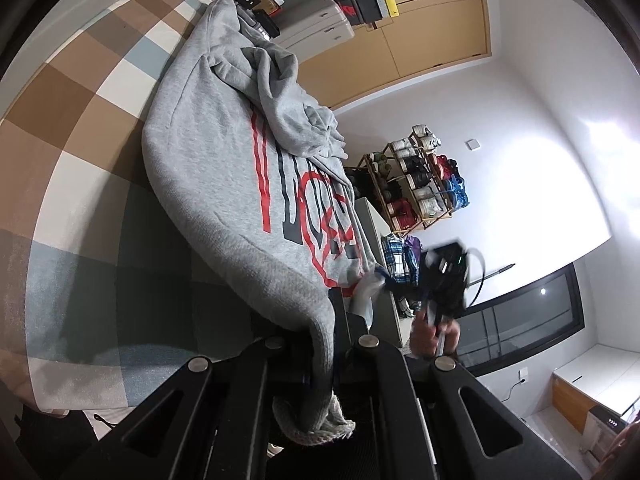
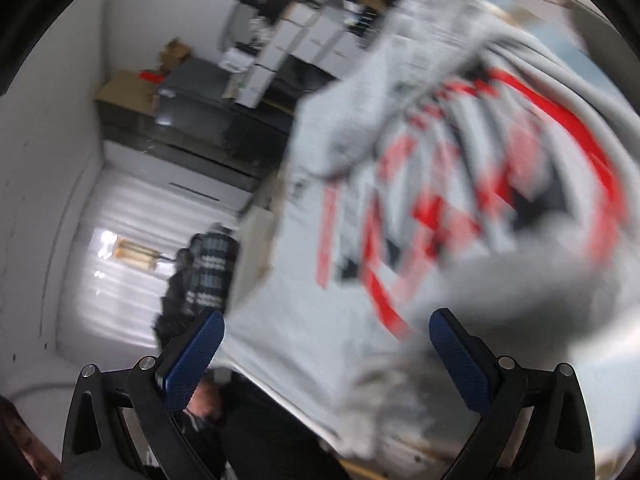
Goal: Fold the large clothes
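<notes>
A large grey hoodie (image 1: pixel 224 152) with a red and black print lies across a checked bedspread (image 1: pixel 80 128). Its sleeve and hood are bunched on top. My left gripper (image 1: pixel 322 364) is shut on the hoodie's ribbed hem, which hangs in a fold between the fingers. In the right wrist view the same hoodie (image 2: pixel 420 184) fills the frame, heavily blurred. My right gripper (image 2: pixel 326 336) stands open, its blue pads (image 2: pixel 192 360) wide apart, with cloth just beyond them. In the left wrist view the right gripper (image 1: pixel 400 284) is a dark blur in a person's hand (image 1: pixel 432 338) at the hoodie's near corner.
A shoe rack (image 1: pixel 420 176) stands against the white wall past the bed's edge. A wooden door (image 1: pixel 420 40) and white drawers (image 1: pixel 316 24) are further back. A dark window (image 1: pixel 520 320) is at the lower right. Dark cabinets and boxes (image 2: pixel 192 96) line the wall in the right wrist view.
</notes>
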`<state>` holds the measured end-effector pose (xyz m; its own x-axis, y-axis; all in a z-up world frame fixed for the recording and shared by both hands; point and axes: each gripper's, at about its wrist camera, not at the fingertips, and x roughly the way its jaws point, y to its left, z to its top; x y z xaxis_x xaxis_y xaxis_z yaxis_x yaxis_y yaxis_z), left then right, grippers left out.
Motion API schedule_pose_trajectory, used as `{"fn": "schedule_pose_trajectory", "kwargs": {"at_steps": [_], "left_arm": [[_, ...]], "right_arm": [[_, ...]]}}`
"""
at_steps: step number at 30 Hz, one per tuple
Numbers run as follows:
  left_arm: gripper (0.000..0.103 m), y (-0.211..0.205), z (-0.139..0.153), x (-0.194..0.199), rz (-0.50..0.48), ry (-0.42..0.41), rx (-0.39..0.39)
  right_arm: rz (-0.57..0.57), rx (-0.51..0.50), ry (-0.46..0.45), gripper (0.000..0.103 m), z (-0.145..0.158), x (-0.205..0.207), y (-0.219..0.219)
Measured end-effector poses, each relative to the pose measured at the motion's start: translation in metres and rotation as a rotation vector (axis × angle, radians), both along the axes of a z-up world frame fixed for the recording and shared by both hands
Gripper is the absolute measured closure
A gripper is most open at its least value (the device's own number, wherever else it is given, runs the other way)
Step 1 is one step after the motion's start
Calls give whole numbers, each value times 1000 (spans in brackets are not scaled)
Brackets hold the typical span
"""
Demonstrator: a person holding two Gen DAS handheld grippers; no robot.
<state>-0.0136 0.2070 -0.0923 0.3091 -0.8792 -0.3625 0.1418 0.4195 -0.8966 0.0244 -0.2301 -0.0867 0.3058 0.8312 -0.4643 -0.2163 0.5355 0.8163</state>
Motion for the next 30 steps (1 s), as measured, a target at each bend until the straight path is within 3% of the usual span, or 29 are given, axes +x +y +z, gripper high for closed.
{"fn": "schedule_pose_trajectory", "kwargs": {"at_steps": [3, 5, 6, 9, 12, 17, 20, 22, 23, 25, 27, 30], "left_arm": [[101, -1, 1, -1, 0, -6, 14], [101, 0, 2, -1, 1, -10, 15], [101, 0, 1, -1, 1, -8, 12], [101, 2, -1, -1, -5, 6, -9], [101, 1, -1, 0, -17, 8, -32], [101, -4, 1, 1, -24, 3, -46], [101, -6, 0, 3, -20, 12, -60], [101, -6, 0, 3, -12, 16, -65], [101, -7, 0, 2, -11, 17, -63], [101, -8, -1, 1, -9, 17, -59], [101, -9, 0, 1, -7, 14, -52], [101, -8, -1, 1, -2, 17, -62]], "right_arm": [[9, -18, -62, 0, 22, 25, 26], [11, -111, -98, 0, 35, 32, 34], [3, -175, -115, 0, 39, 28, 34], [12, -488, -226, 0, 51, -7, 26], [41, -743, -348, 0, 52, -69, 9], [89, -1117, -509, 0, 9, -172, -3], [149, -1296, -548, 0, -37, -193, 6], [71, -1161, -541, 0, -38, -189, -1], [41, -1142, -553, 0, -40, -188, -1], [56, -1195, -563, 0, -51, -186, 6], [65, -1132, -519, 0, -53, -183, 0], [105, -1214, -568, 0, -60, -195, 2]]}}
